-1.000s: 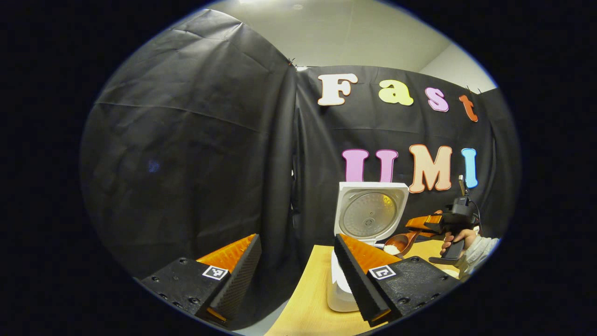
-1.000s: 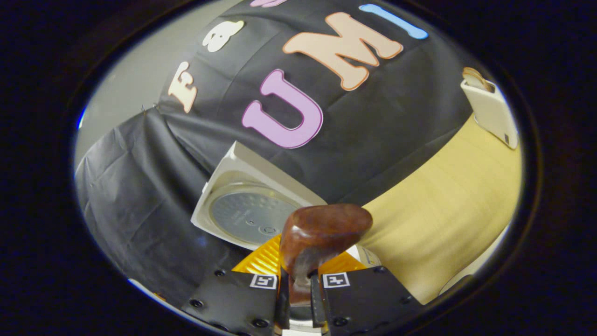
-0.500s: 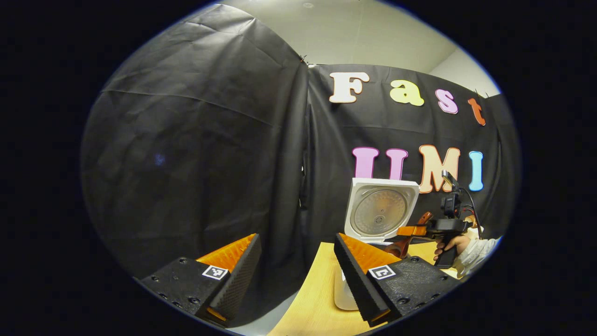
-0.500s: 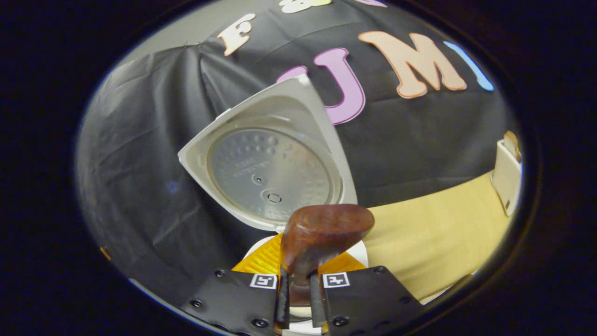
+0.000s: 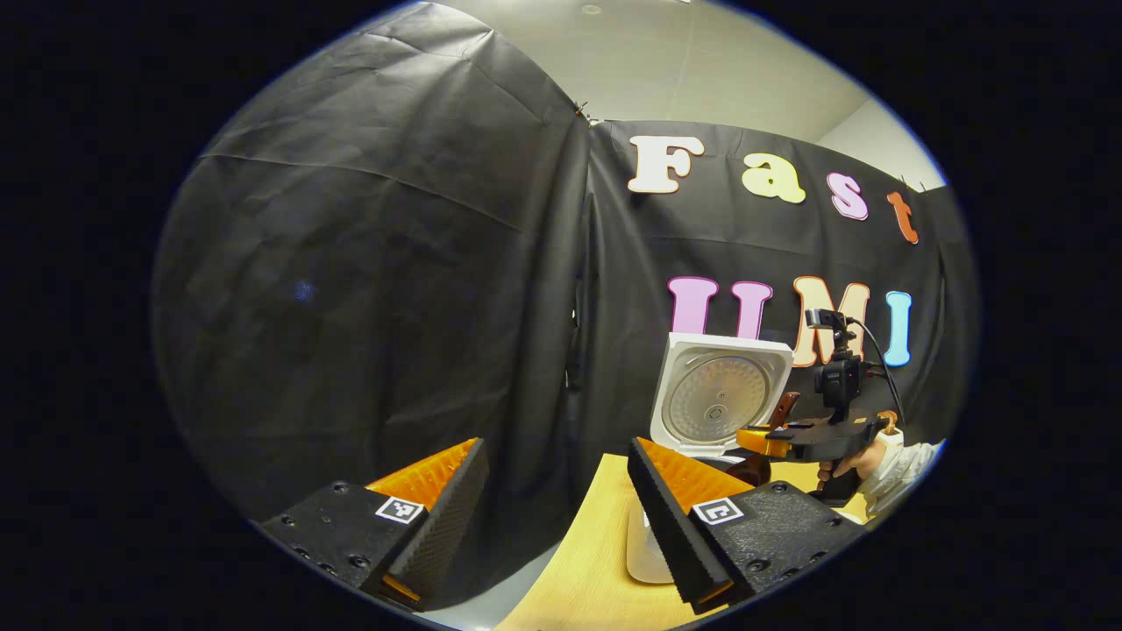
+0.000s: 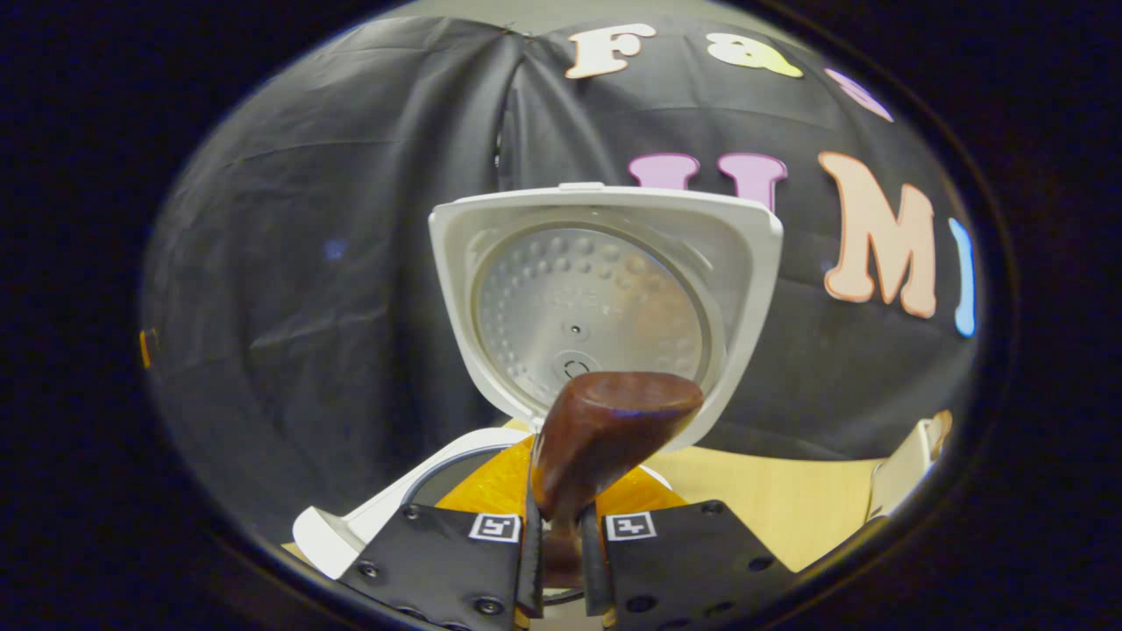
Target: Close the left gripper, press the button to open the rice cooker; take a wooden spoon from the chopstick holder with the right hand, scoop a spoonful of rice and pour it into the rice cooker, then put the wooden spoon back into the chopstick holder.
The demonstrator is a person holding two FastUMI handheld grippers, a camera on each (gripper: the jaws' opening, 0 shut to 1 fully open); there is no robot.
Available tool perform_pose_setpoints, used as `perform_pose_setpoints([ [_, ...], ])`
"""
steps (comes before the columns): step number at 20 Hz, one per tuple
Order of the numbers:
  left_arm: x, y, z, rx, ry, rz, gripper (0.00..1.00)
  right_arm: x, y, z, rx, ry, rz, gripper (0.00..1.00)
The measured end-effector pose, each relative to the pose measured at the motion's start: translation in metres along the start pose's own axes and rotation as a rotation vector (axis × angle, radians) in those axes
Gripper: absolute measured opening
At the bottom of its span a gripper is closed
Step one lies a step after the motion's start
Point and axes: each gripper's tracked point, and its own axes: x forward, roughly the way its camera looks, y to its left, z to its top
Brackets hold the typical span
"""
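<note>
Left claw (image 5: 552, 508) gapes wide near the open rice cooker (image 5: 714, 412), where the right claw (image 5: 761, 441) hovers.

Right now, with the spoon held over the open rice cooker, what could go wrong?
1. The right gripper pinches only the wooden spoon's handle, so the spoon might twist or slip while it tips.
2. The bowl sits near the rice cooker's front rim, so grains could land on the table.
3. The raised lid stands close behind; lifting carelessly could knock it.
</note>
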Motion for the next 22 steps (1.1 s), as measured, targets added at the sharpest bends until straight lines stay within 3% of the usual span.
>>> perform_pose_setpoints([
  [9, 0.002, -0.006, 0.005, -0.005, -0.014, -0.011, 0.93, -0.016, 0.031, 0.034, -0.454, -0.164, -0.005, 0.21],
  [11, 0.003, -0.011, 0.007, -0.005, -0.021, -0.02, 0.93, -0.021, 0.036, 0.038, -0.486, -0.183, 0.0, 0.19],
  [16, 0.004, -0.026, 0.016, 0.001, -0.045, -0.042, 0.93, -0.025, 0.02, 0.036, -0.202, -0.102, 0.066, 0.21],
  [22, 0.008, -0.061, 0.027, 0.009, -0.072, -0.091, 0.93, -0.063, -0.03, 0.06, 0.073, -0.114, 0.054, 0.21],
])
